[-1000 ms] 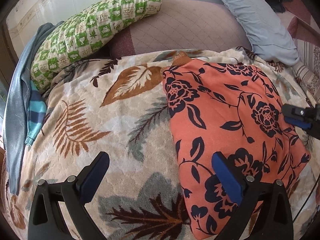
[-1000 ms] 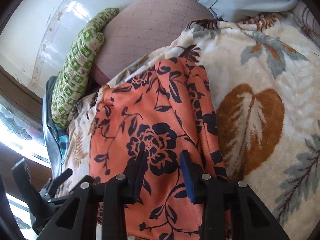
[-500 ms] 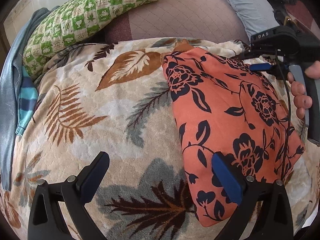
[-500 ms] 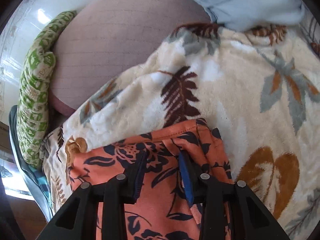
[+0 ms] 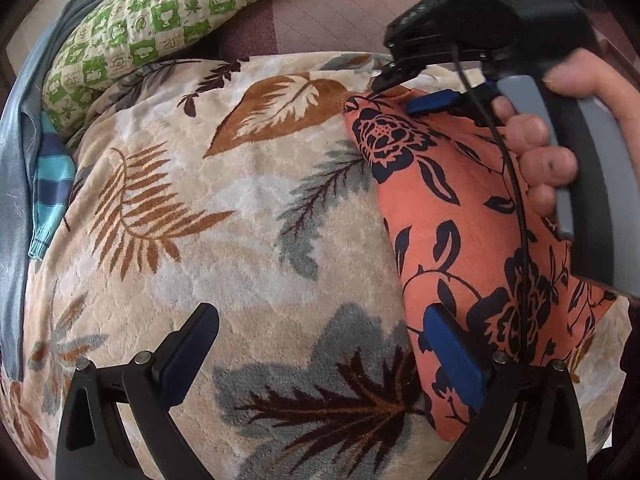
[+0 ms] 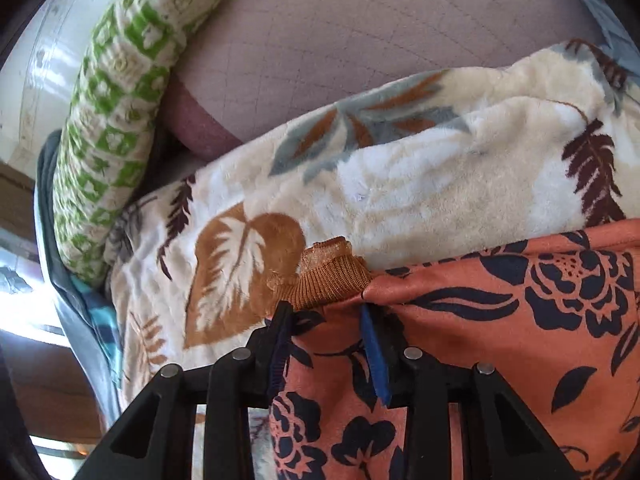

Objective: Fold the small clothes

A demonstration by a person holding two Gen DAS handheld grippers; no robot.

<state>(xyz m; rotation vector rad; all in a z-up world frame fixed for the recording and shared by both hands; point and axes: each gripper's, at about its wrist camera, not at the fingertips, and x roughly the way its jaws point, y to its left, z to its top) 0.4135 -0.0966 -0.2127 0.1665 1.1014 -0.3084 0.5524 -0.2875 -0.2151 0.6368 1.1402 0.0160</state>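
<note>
Right claw (image 6: pixel 326 336): it sits at the far corner of the orange cloth. Its two blue pads are partly apart, with a bit of the cloth between them. I cannot tell if they are pinching it.
Right hand (image 5: pixel 560 136): it is wrapped around the grey handle of the right claw, seen from the left camera.
Left claw (image 5: pixel 320 356): it is wide apart and holds nothing. One finger is over the blanket, and the other is over the near edge of the orange cloth.
Orange cloth (image 5: pixel 472 208): it has dark blue flowers and leaves. It lies flat on the right part of the blanket.
Brown cuff (image 6: pixel 332 280): a ribbed brown bit pokes out at the cloth's far corner, just past the right claw's tips.
Blanket (image 5: pixel 224 208): it is fluffy and cream, with brown and grey leaves. It lies under the cloth.
Green pillow (image 5: pixel 168 16): it has green and white squares and lies past the blanket.
Striped cloth (image 5: pixel 50 176): it has blue stripes and lies at the left edge of the blanket.
</note>
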